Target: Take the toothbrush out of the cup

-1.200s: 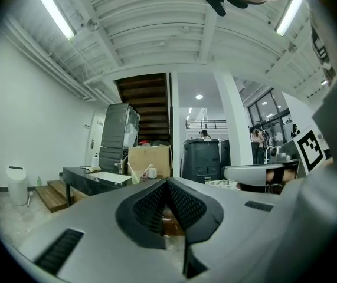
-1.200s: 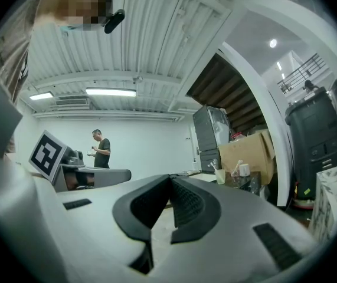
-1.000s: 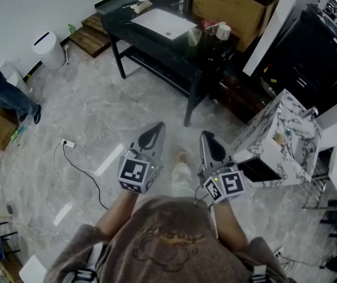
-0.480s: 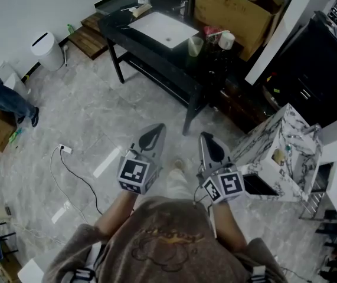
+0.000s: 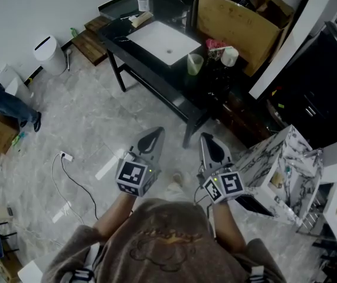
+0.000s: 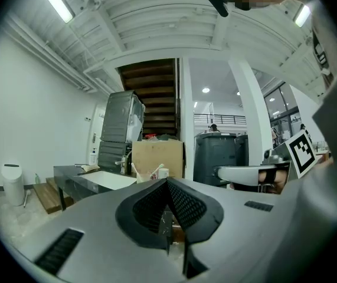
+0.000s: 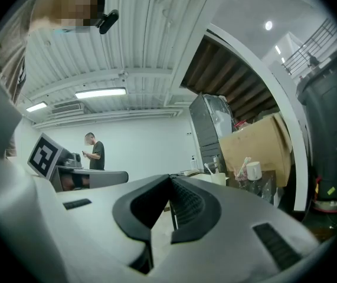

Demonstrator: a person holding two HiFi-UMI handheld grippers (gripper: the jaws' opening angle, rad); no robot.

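Our left gripper [image 5: 154, 136] and right gripper [image 5: 209, 143] are pressed together, empty. The toothbrush [image 7: 207, 168] stands near-upright in the green cup [image 5: 195, 64] on the far tabletop [image 5: 147, 61], nearer our right.

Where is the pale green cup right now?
In the head view, the pale green cup stands on the black table, top centre, between the white basin and the white mug.

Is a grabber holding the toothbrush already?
No: the left gripper and right gripper are both shut and empty above the floor, away from the cup on the black table.
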